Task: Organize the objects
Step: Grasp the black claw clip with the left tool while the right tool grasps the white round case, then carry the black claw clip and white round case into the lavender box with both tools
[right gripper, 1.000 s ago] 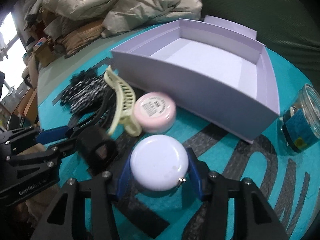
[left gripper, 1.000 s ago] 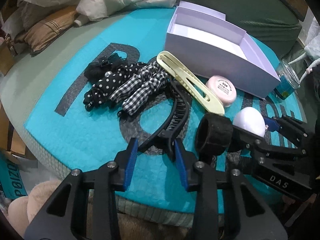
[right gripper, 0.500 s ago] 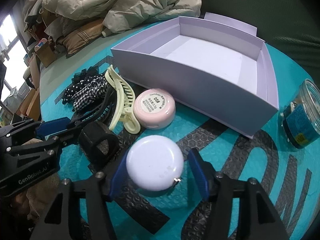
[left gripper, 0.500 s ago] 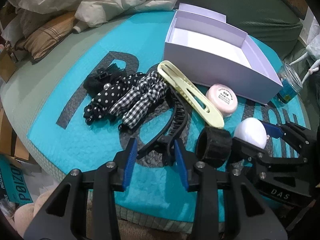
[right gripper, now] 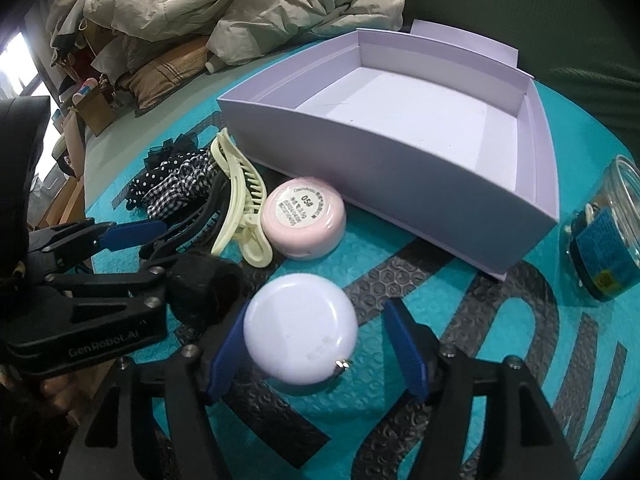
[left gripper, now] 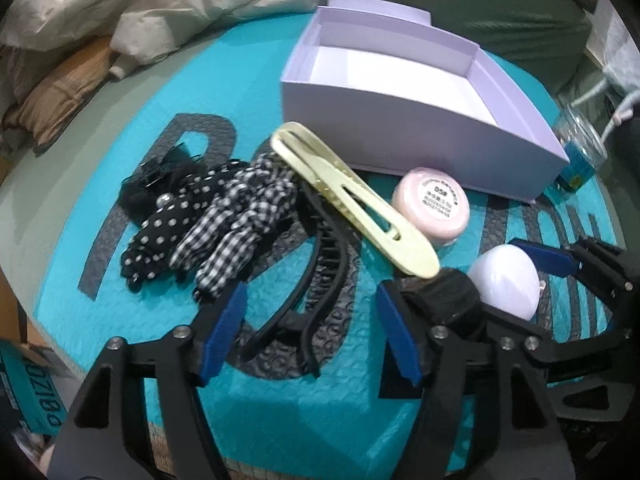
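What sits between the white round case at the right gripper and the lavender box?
The pink compact lies on the mat just ahead and left of the white case, against the box's near wall. Straight ahead and rightward the mat is bare up to that wall. The right gripper's jaws are opening around the case, not pressing it.

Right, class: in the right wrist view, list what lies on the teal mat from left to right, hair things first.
Scrunchies → cream claw clip → pink round compact → lavender box → glass jar.
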A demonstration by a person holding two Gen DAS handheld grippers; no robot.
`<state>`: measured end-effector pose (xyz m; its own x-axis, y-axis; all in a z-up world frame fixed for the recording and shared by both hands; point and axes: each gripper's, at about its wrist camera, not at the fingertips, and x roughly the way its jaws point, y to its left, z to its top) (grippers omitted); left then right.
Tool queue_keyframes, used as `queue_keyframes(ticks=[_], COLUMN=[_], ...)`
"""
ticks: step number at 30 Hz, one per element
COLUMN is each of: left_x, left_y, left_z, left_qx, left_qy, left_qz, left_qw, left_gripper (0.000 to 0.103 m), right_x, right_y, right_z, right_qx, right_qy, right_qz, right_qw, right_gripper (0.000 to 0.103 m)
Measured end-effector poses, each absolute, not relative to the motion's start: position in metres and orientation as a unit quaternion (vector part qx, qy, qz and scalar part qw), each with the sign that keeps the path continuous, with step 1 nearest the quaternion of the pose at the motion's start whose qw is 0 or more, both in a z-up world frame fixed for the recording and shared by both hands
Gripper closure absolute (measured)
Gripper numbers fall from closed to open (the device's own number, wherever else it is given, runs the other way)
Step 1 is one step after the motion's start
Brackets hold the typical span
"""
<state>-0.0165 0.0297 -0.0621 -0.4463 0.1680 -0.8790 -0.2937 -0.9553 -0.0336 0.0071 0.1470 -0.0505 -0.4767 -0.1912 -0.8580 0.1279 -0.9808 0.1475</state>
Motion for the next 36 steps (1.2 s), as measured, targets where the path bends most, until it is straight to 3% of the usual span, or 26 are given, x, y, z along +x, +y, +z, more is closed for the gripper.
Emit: queue_keyframes(ticks=[4,6,8,10,14,36], left_x=[-0.016,-0.016,-0.014,-0.014,-0.012,0.03], left_y=[0.031,0.031,0.031,0.031,0.033,0.03], left_z=[-0.063,-0.063,-0.061,-0.058,-0.056,0.001], left_qx=[-0.497,-0.494,-0.492,-0.496,-0.506,-0.464], left_qy=[0.062,0.065,0.067,0.066,0.062,0.066], left_qz=[0.854,0.856,0.857,0.854,0.848,0.871], left_qw=[0.143,0.14,0.14,0.141,0.147,0.145], left_gripper=[0.035,0.041,0.061,0.072,0.078,0.083], right_x=[0.007,0.007,0.008,0.007,0.008,0.048], right_y=[0.146,0.145,0.145,0.144,0.146,0.138], right_z=[-0.051,-0.051,-0.05,-0.05,-0.049,0.001], right_qx=[0.501,0.501,0.499,0.499,0.505,0.453], right_qy=[-0.023,-0.021,-0.021,-0.017,-0.02,-0.012], right_qz=[-0.86,-0.86,-0.86,-0.859,-0.856,-0.881], right_qw=[0.092,0.093,0.103,0.109,0.11,0.132], right_gripper=[0.034,0.035,0.046,0.051,0.051,0.051])
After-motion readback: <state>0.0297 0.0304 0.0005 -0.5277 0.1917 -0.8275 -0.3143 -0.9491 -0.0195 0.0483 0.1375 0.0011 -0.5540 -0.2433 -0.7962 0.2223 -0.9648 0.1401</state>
